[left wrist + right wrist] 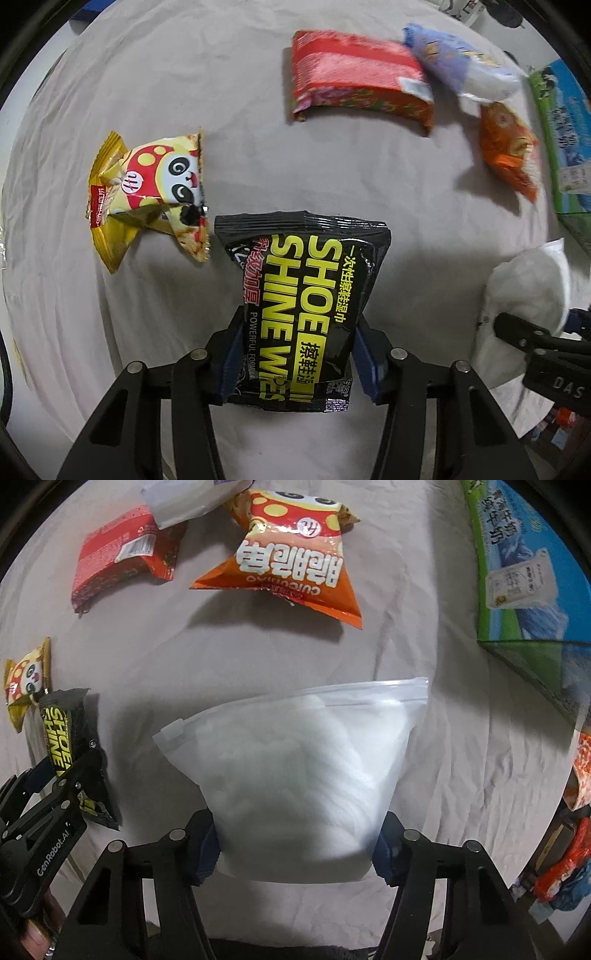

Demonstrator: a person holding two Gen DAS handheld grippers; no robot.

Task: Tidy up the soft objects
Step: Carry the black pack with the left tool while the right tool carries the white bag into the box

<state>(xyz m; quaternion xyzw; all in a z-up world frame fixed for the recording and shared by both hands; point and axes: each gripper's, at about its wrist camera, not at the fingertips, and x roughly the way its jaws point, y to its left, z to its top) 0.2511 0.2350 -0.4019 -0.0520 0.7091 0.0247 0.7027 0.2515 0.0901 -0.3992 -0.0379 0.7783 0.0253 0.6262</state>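
Observation:
My left gripper (pixel 299 358) is shut on a black shoe shine wipes pack (pixel 306 295), held above the beige cloth. It also shows in the right wrist view (pixel 70 746). My right gripper (pixel 295 849) is shut on a clear zip bag of white cotton (pixel 295 771), seen at the right of the left wrist view (pixel 524 306). A yellow panda snack bag (pixel 147 192) lies left of the wipes. A red packet (pixel 354 77), a blue-white pack (pixel 461 62) and an orange snack bag (pixel 291 561) lie farther off.
A green and blue milk carton box (pixel 532 583) stands at the right edge of the cloth-covered surface (pixel 221 92). Colourful clutter (pixel 565 878) lies beyond the right edge. The two grippers are close side by side.

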